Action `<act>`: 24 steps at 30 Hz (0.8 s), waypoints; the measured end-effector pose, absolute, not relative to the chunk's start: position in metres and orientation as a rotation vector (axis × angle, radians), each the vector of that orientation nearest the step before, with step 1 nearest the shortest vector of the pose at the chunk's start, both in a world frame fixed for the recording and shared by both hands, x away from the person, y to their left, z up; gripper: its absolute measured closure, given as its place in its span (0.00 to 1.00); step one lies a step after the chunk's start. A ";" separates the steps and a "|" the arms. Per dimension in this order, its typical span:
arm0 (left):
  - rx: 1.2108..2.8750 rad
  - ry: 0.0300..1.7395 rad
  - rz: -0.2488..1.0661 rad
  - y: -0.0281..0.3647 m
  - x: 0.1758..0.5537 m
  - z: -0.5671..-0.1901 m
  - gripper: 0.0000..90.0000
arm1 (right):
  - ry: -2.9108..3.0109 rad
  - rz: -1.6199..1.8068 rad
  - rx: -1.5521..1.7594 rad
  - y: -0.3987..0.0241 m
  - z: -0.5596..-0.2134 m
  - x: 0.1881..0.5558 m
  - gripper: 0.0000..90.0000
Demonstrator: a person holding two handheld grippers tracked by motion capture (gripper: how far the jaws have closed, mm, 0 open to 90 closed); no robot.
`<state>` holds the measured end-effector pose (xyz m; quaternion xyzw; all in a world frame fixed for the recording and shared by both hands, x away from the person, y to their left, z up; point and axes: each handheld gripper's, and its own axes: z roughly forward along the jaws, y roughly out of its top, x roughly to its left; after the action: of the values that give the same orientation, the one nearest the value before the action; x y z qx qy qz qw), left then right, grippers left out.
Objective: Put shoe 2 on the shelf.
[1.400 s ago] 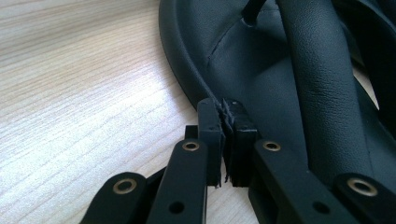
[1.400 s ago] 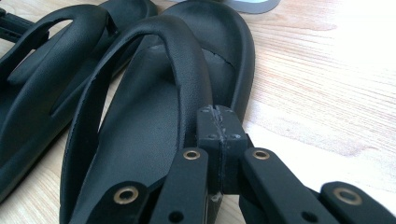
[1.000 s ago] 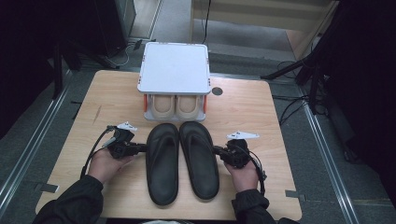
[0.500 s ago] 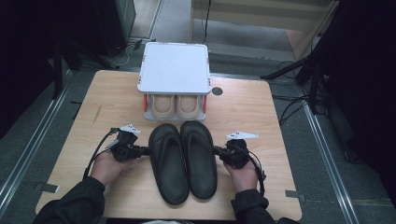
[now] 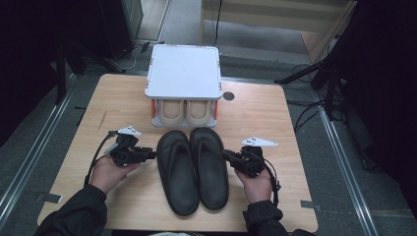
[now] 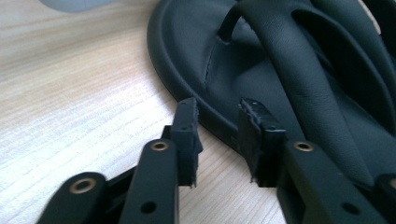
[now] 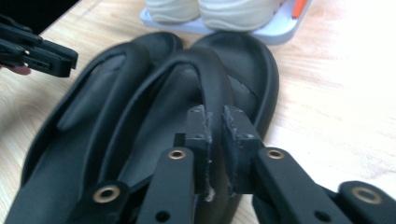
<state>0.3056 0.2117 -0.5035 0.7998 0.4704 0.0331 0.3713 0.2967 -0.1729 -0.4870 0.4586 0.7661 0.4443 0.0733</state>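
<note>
My left gripper (image 5: 147, 155) and right gripper (image 5: 227, 156) lie level, flanking the sandals (image 5: 193, 169); both jaws have just been opening, gripping nothing, bare table (image 5: 295, 128) outside.

rack (image 5: 183, 73): white, sits at the table's far edge
pale shoes (image 5: 184, 112): tucked side by side under the rack
table (image 5: 275, 118): light wood
dark round hole (image 5: 228, 96): just right of the rack

This looked like a lab: a bare wooden worktop (image 5: 123, 98) stood on grey carpet, with metal floor rails (image 5: 29, 162) beside it and cables (image 5: 305, 105) trailing nearby.
</note>
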 end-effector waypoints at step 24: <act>2.008 1.180 0.108 0.222 0.305 -0.495 0.51 | 2.252 1.403 1.363 -0.126 -0.493 0.272 0.59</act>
<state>0.3054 0.2220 -0.4952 0.7915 0.4650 0.0425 0.3943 0.2717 -0.1261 -0.4930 0.4556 0.7526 0.4688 0.0795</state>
